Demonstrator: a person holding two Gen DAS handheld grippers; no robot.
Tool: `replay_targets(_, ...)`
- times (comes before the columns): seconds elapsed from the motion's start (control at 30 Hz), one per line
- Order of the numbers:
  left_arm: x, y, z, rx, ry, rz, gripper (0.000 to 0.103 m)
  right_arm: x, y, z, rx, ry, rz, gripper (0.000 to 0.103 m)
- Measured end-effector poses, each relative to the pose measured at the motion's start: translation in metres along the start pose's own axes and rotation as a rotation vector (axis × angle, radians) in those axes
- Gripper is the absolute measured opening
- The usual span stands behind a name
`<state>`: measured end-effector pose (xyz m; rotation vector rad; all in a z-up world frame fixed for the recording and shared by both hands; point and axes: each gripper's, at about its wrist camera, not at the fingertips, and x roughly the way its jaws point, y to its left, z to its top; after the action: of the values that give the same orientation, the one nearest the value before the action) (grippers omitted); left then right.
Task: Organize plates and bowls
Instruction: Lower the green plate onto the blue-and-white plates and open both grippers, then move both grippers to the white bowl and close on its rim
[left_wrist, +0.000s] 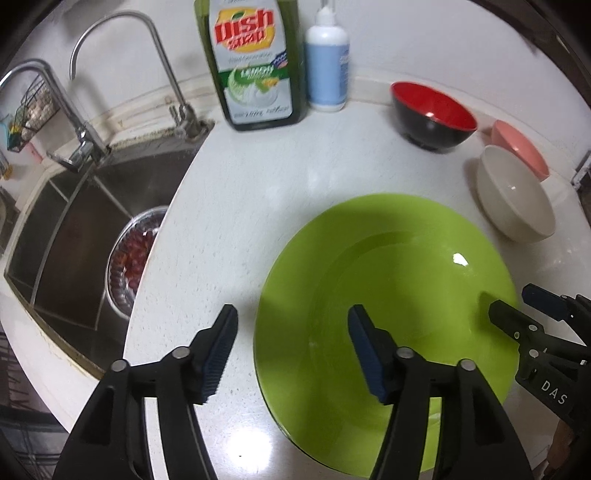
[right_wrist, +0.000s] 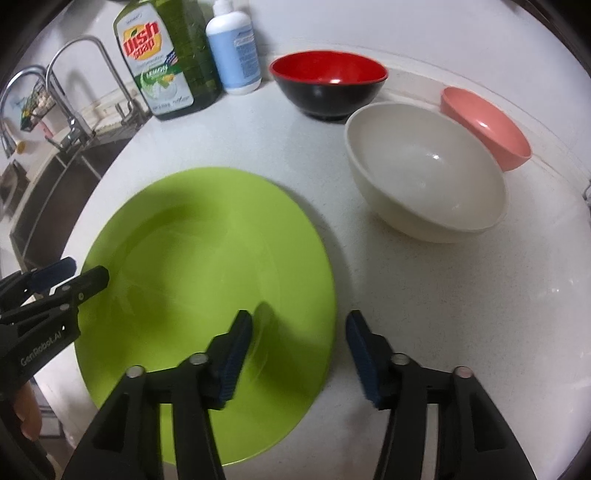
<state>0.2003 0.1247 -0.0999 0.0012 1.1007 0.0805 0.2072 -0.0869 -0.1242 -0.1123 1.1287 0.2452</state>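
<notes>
A large lime-green plate (left_wrist: 388, 273) lies flat on the white counter; it also shows in the right wrist view (right_wrist: 207, 251). My left gripper (left_wrist: 291, 325) is open, straddling the plate's left edge just above it. My right gripper (right_wrist: 299, 328) is open, straddling the plate's right edge; it also shows in the left wrist view (left_wrist: 517, 306). Behind stand a red-and-black bowl (right_wrist: 328, 85), a cream bowl (right_wrist: 428, 177) and a pink bowl (right_wrist: 487, 125), all upright and empty.
A green dish soap bottle (left_wrist: 255, 62) and a white-blue bottle (left_wrist: 327, 66) stand at the back wall. A steel sink (left_wrist: 74, 229) with two taps and a metal bowl of red food (left_wrist: 133, 258) lies to the left.
</notes>
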Motion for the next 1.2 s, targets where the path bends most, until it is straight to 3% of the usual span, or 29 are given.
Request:
replay_targets(0.37, -0.044, -0.027, 0.021, 0.082, -0.121, -0.077, 0.085, -0.045, -0.013, 0.002, 0.035, -0.097, 0.013, 0.055)
replay_targets(0.53, -0.051, -0.045, 0.035, 0.134, -0.153, -0.121, 0.086, -0.07, -0.03, 0.005, 0.082, -0.162, -0.012, 0.061)
replay_targets(0.77, -0.05, -0.074, 0.063, 0.199, -0.177, -0.171, 0.086, -0.089, -0.059, 0.015, 0.151, -0.228, -0.072, 0.062)
replay_targets(1.2, -0.017, -0.122, 0.102, 0.285, -0.158, -0.207, 0.085, -0.074, -0.109, 0.038, 0.268, -0.223, -0.112, 0.062)
